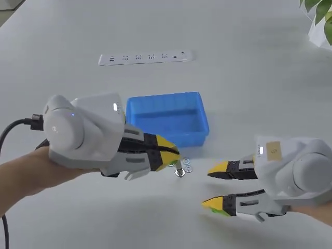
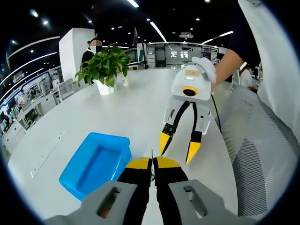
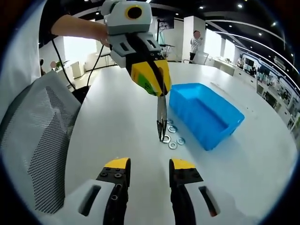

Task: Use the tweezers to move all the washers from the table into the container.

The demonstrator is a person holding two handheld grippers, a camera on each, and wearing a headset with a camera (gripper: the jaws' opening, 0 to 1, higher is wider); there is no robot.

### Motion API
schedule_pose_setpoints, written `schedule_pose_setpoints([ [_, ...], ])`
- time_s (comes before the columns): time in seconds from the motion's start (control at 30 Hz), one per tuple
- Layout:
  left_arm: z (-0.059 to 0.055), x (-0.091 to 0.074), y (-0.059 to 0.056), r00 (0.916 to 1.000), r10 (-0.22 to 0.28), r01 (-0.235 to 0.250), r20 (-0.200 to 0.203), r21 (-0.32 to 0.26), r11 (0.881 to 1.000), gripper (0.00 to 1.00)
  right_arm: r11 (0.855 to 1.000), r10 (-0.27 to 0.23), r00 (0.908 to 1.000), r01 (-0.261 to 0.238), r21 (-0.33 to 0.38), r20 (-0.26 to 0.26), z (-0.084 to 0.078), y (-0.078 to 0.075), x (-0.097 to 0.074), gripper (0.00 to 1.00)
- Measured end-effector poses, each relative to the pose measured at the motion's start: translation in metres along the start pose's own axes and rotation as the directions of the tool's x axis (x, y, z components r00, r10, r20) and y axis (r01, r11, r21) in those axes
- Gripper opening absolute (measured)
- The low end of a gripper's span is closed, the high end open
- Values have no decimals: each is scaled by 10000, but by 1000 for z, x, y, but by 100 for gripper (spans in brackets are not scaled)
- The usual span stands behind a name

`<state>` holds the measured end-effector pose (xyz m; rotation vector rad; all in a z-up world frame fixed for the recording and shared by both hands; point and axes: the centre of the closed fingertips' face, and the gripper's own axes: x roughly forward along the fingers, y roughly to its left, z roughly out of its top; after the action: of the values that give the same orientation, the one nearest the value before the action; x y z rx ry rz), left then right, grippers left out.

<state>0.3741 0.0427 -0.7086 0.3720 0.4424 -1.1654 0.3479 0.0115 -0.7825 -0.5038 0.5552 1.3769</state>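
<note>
White table [image 1: 249,67] in an open office w/ ceiling lights. We've got a blue container [image 1: 166,97] mid-table and a white power strip [image 1: 146,57] beyond it, well apart. A potted plant [image 2: 105,65] stands farther along the table in the left gripper view, and a grey mesh chair [image 3: 44,136] sits at the table edge in the right gripper view.

Our left gripper [image 1: 174,155] has its yellow-tipped jaws closed on the tweezers [image 1: 179,168], which point down from the tips to the tabletop. The tweezer tips sit among the washers [image 1: 185,166], a small cluster of silver rings lying flat on the table just in front of the container's near wall. The tips meet one washer, but we can't tell whether they're pinching it.

Our right gripper [image 1: 208,188] hovers near the cluster on the other side, jaws apart w/ nothing between them, pointed toward the washers.

Right gripper view: tweezers [image 3: 161,117] hang nearly upright from the left gripper [image 3: 157,84], washers [image 3: 172,138] at the tips, container [image 3: 206,112] just beside them.
</note>
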Motion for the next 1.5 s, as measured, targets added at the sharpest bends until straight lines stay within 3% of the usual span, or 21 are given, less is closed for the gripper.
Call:
schedule_pose_setpoints([
  [0.33,-1,0,-7,9989,-464,463,-76,-49,9989,5,9993,333,9984,-324,-207,466,27,-12,22,33],
  [0.6,0,4,-5,9986,-530,528,-84,-180,9984,5,9930,701,9971,-669,-977,302,40,-13,35,29],
  [0.8,-2,3,-5,9973,-725,722,-146,-206,9972,6,9850,1097,9939,-1075,-1348,92,37,-9,38,20],
  [1.17,-2,5,-10,9964,-808,803,-263,-184,9966,6,9819,1193,9923,-1129,-1518,337,42,-10,39,13],
  [1.4,-2,6,-8,9965,-783,777,-298,-206,9968,6,9748,1200,9925,-1137,-1920,215,42,-11,39,11],
  [1.5,-2,7,-7,9973,-678,654,-295,-730,9952,6,9726,1144,9930,-1061,-2071,287,41,-11,38,10],
])
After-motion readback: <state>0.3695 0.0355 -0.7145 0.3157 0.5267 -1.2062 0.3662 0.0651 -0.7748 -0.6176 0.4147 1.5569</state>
